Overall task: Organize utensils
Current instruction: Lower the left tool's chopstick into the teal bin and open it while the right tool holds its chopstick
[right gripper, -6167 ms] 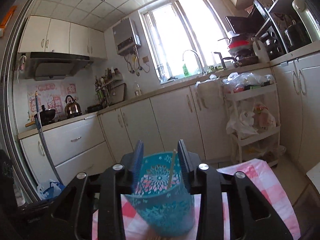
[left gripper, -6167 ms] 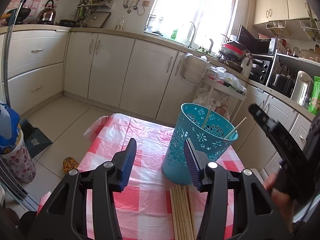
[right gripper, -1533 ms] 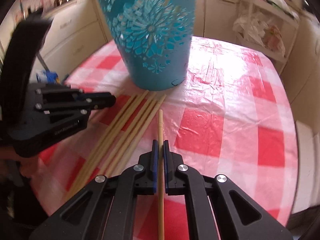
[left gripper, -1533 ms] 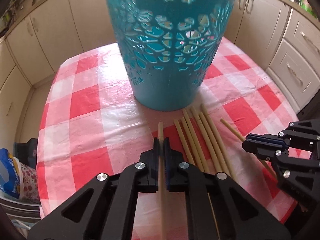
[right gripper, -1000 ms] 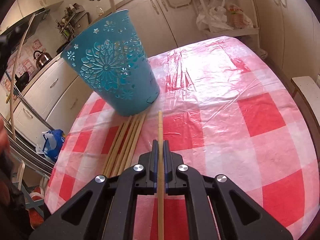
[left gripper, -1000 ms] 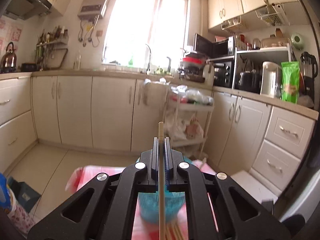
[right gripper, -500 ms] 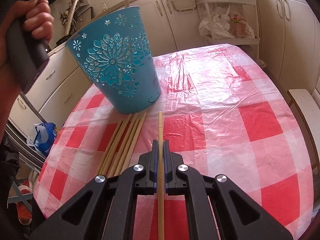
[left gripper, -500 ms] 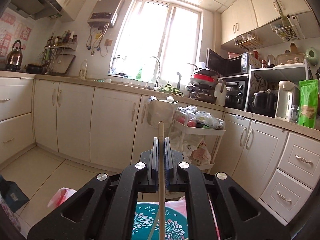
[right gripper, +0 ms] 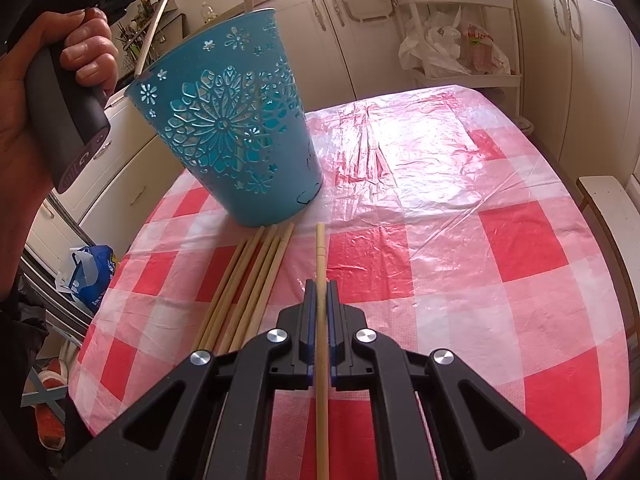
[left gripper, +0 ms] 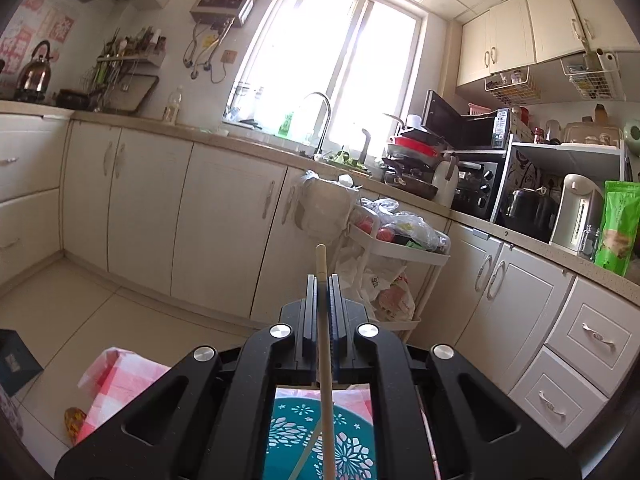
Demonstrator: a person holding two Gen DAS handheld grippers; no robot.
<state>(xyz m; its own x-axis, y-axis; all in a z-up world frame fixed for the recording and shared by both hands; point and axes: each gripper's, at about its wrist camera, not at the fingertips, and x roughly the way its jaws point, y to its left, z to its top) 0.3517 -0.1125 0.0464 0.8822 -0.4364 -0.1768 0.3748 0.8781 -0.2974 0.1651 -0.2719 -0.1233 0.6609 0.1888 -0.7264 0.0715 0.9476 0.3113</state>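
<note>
My left gripper (left gripper: 321, 280) is shut on a wooden chopstick (left gripper: 323, 344) and sits high above the teal cut-out basket (left gripper: 320, 440), whose rim shows just below the jaws. In the right wrist view the same basket (right gripper: 228, 136) stands on the red-checked tablecloth (right gripper: 460, 216), with chopsticks sticking out of its top. My right gripper (right gripper: 319, 286) is shut on another chopstick (right gripper: 320, 256), held low over the cloth just right of several loose chopsticks (right gripper: 248, 280) lying before the basket. A hand (right gripper: 52, 92) holds the left gripper's handle at the upper left.
Kitchen cabinets (left gripper: 224, 232) and a white trolley (left gripper: 396, 248) with bags stand beyond the table. A chair edge (right gripper: 612, 208) shows at the table's right side. A blue bag (right gripper: 90, 268) lies on the floor to the left.
The left gripper has carried its chopstick forward over the basket, whose rim now fills more of the view below. The right gripper has stayed put with its chopstick.
</note>
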